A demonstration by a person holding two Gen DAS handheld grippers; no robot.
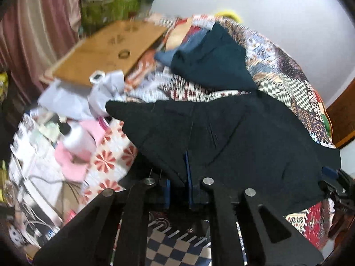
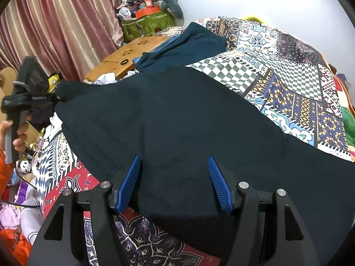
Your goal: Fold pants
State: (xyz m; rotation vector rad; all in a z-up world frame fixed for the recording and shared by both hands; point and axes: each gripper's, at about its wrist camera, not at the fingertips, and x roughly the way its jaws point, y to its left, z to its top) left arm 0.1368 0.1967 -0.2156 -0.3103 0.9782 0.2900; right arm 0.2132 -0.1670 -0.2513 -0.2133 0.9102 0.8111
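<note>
Left wrist view shows the left hand-held gripper [image 1: 178,181] with its blue pads pressed together on a fold of the dark pants [image 1: 233,137]. The cloth rises up from the pads like a little tent and spreads away in front of them. At the far right edge of this view, a bit of the other gripper touches the edge of the pants.

Right wrist view shows the right hand-held gripper [image 2: 174,184] with its blue pads [image 2: 218,184] spread apart. The pants lie between the pads, but the pads do not squeeze them. The pants stretch far out ahead of this gripper, over a bed with a patchwork blanket [image 2: 299,93]. Far to the left, the left hand-held gripper pinches a corner of the pants and lifts it, and a person's hand [image 2: 16,137] holds its handle.

Past the pants lies another dark blue piece of clothing [image 2: 184,46]. Behind that stand a wooden board [image 2: 131,55] and a striped curtain [image 2: 55,22].
</note>
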